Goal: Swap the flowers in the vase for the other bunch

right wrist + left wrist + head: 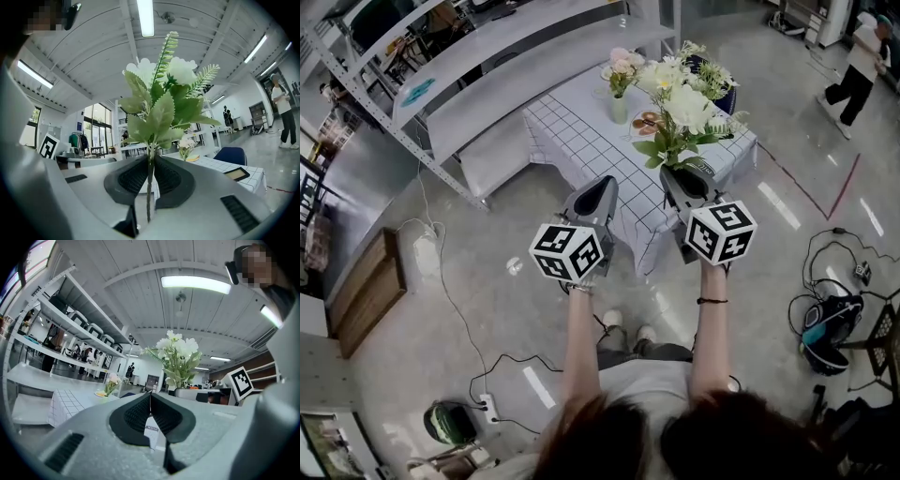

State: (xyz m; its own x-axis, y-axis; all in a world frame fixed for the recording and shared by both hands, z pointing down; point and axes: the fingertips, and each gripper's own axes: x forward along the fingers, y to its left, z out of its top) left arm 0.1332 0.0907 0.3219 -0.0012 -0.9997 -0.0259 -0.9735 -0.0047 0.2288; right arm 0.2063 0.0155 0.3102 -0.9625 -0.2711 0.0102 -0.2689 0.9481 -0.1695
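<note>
Between the ribbed dark pads of the right claw (151, 161) a thin green stem (149, 187) is pinched, the jaws closed down to a narrow slit around it. Above the grip, at 12 o'clock, the white bunch (164, 101) is held upright: broad saw-edged leaves, feathery fern fronds and rounded pale blooms, all with the stiff, matte look of artificial flowers. The left claw (150, 397) is fully closed, pad against pad, and nothing is held in it.

In the head view both claws are pointed at the tabletop (572, 141), which lies at 12 o'clock and is covered by a white cloth with a dark grid that hangs over the near edge. The vase (620, 110) stands on it at about 11 o'clock from the right claw. It is small, pale and seemingly glass, and the pink bunch (622, 64) is in it. A plate (645, 124) lies just beside it at 3 o'clock, partly hidden by the white bunch.

The swap is judged to be at its early stage: the replacement has been picked up, but the vase has not been emptied. For the next move the left claw would have to be opened, brought to the pink stems above the rim and closed there, so that they can be lifted straight out. A light vase could be dragged or tipped by this, and the thin stem could slip in the right claw.
</note>
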